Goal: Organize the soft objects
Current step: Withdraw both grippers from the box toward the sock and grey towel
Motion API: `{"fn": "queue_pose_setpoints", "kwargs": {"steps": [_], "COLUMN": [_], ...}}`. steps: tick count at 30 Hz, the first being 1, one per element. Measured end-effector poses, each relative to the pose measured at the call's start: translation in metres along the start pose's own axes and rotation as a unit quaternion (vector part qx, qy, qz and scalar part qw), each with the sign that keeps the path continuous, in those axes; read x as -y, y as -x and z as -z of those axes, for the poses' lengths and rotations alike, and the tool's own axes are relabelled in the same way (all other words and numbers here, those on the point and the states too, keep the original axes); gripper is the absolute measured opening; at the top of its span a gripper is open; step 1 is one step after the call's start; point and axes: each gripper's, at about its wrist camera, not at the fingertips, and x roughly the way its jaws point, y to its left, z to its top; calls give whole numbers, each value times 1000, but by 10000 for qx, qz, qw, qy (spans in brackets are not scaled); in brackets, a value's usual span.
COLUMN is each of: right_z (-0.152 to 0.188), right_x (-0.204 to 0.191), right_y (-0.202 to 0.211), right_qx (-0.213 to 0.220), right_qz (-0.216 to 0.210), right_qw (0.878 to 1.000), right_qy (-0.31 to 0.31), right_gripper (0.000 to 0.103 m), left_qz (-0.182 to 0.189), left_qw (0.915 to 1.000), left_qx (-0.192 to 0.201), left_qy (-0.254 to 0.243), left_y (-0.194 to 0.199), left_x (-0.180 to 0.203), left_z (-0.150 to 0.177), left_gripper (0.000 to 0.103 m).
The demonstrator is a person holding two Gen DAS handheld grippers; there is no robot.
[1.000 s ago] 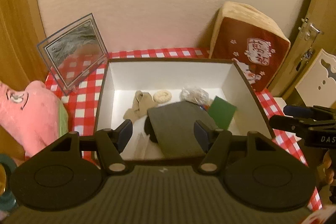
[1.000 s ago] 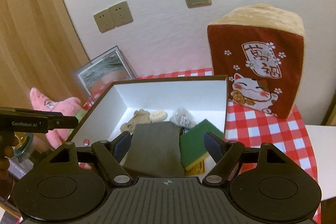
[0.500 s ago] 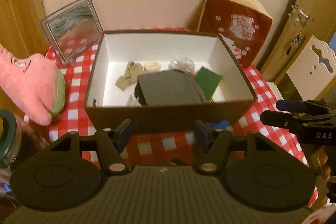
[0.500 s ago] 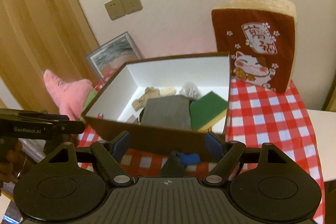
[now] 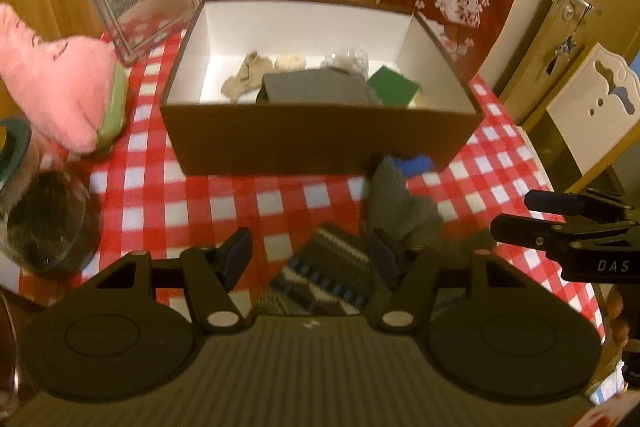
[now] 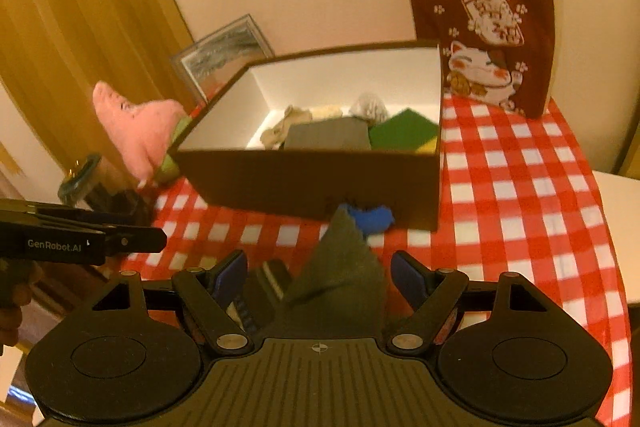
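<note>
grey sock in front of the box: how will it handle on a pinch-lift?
The grey sock lies crumpled and peaked on the checked cloth, so it probably flops and drapes from any pinch. It looks thin and light. Its blue toe sits against the box, so it may drag there.

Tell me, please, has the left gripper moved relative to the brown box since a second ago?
Yes. The left gripper has pulled back from over the brown box, toward the socks on the tablecloth.
</note>
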Motion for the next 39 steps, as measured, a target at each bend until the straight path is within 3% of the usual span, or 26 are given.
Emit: {"fn": "queue_pose_setpoints", "kwargs": {"steps": [18,39], "right_z": [45,29], "right_x": [10,35], "right_y": [-29,-88], "right_qx": [-605,-620], "right_qz": [209,316], "right_qw": [9979,9975], "right_qy": [-24,114], "right_gripper": [78,77], "left_qz": [-82,-345], "left_qw": [9983,9963], "left_qx": [-555,-752], "left_qy": [144,218], "left_y": [-25,-61], "left_x": [2,-13], "left_z": [46,41], "left_gripper": [62,62]}}
